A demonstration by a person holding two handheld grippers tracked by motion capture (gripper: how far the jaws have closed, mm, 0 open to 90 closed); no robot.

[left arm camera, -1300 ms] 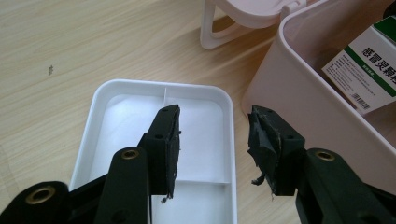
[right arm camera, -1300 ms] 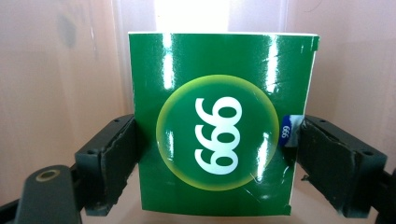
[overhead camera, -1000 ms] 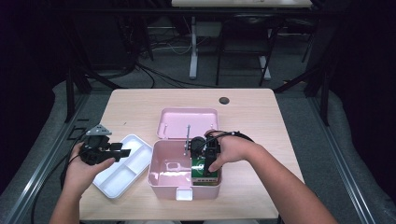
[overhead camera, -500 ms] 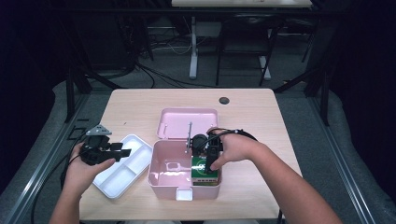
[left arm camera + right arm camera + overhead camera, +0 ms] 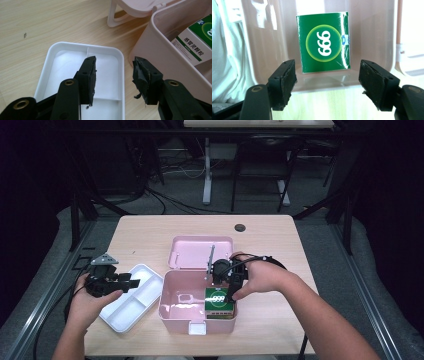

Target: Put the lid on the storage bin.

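Glossy green carton (image 5: pixel 323 42) in smooth pink plastic box (image 5: pixel 172 303) — matt wood-grain table (image 5: pixel 150 232)

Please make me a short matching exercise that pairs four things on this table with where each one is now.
Things:
1. green box
2. white tray
3. pink lid
4. left gripper

Places:
A. lies open behind the pink bin
B. hovers open above the tray
C. sits inside the pink bin
D. rests on the table left of the pink bin

Pairs: 1-C, 2-D, 3-A, 4-B
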